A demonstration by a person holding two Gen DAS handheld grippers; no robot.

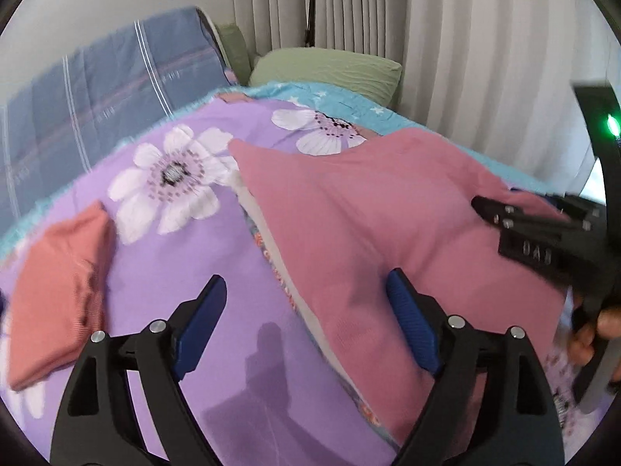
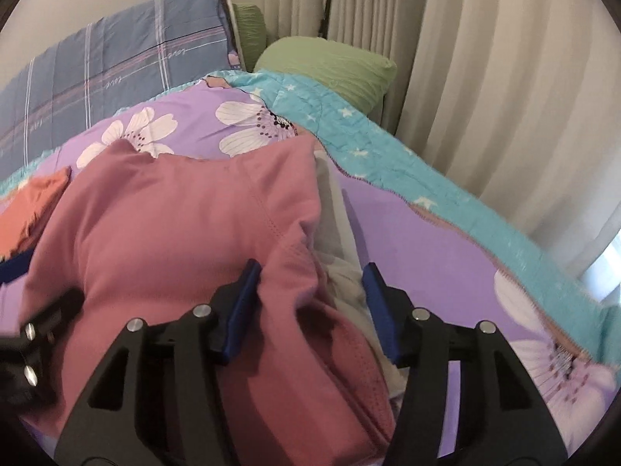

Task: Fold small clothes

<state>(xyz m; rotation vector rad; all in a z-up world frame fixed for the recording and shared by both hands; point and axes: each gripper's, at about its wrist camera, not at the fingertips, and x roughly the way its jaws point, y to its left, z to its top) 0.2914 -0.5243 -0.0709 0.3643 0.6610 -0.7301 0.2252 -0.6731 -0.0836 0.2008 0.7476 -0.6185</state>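
A pink garment (image 1: 388, 213) lies folded on the purple flowered bedspread (image 1: 174, 256), with a white and patterned layer showing along its left edge. My left gripper (image 1: 306, 303) stands open over that edge, its right finger above the pink cloth and nothing pinched. In the right wrist view the pink garment (image 2: 186, 225) bulges up between the fingers of my right gripper (image 2: 310, 291), with white cloth (image 2: 341, 240) beside it; the jaws stand apart and do not clamp. The right gripper (image 1: 543, 240) also shows at the right edge, held by a hand.
A folded orange garment (image 1: 58, 303) lies to the left on the bedspread. A teal star quilt (image 2: 368, 147) runs along the far side. Behind are a green pillow (image 1: 330, 70), a blue plaid cushion (image 1: 97, 89) and pale curtains (image 1: 465, 39).
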